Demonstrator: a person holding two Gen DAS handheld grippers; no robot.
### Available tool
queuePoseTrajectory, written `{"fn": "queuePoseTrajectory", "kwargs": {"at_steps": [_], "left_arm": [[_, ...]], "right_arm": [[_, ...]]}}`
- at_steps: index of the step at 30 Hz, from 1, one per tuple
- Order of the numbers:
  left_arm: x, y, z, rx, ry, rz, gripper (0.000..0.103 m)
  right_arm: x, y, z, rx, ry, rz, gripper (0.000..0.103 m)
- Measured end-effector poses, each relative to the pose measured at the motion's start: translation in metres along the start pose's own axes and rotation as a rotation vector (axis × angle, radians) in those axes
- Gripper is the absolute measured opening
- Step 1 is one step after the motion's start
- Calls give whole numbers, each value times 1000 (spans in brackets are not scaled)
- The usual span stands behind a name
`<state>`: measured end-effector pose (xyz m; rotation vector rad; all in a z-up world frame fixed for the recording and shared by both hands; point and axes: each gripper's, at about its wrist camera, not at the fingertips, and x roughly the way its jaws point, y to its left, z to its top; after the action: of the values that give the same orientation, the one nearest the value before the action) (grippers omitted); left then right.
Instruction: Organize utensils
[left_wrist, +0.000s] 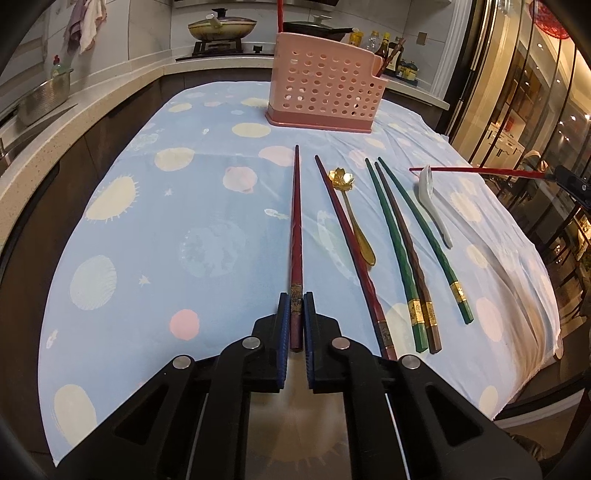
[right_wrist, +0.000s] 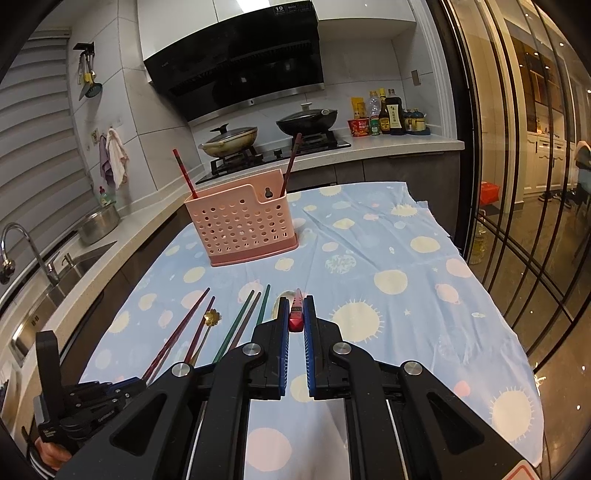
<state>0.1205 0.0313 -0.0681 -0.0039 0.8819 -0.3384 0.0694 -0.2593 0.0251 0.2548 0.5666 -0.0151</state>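
- The pink perforated plastic caddy (right_wrist: 240, 225) at the far end of the table (left_wrist: 166, 240) holds two chopsticks already.
- The left claw (left_wrist: 295, 314) is clamped on a dark red chopstick (left_wrist: 296, 229) lying on the cloth.
- The right claw (right_wrist: 295, 314) pinches a bright red chopstick (left_wrist: 476, 170), held aloft.
- Four slim lacquered chopsticks, a gold flower spoon (left_wrist: 351, 214) and a white ceramic spoon (left_wrist: 434, 203) still wait.

- Bare tablecloth (left_wrist: 155, 236) is lying open left of the chopstick row (left_wrist: 399, 251).
- The pink holder (left_wrist: 325, 92) is standing at the far end, blocking that edge.
- 2 spoons are lying among the chopsticks, crowding the gaps.
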Motion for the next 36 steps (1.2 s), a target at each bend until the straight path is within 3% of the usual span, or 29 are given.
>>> {"fn": "queuePoseTrajectory", "kwargs": {"at_steps": [16,28,36], "left_arm": [[-48,-6,94,49,-244,14,7],[-51,-25,164,93,-349,-14,7],[-58,-39,212,132,-419,-16,7]], "right_arm": [[11,14,53,-75,-81,30,7],[36,26,97,-104,-113,65,7],[45,33,148,-109,-173,103,7]]}}
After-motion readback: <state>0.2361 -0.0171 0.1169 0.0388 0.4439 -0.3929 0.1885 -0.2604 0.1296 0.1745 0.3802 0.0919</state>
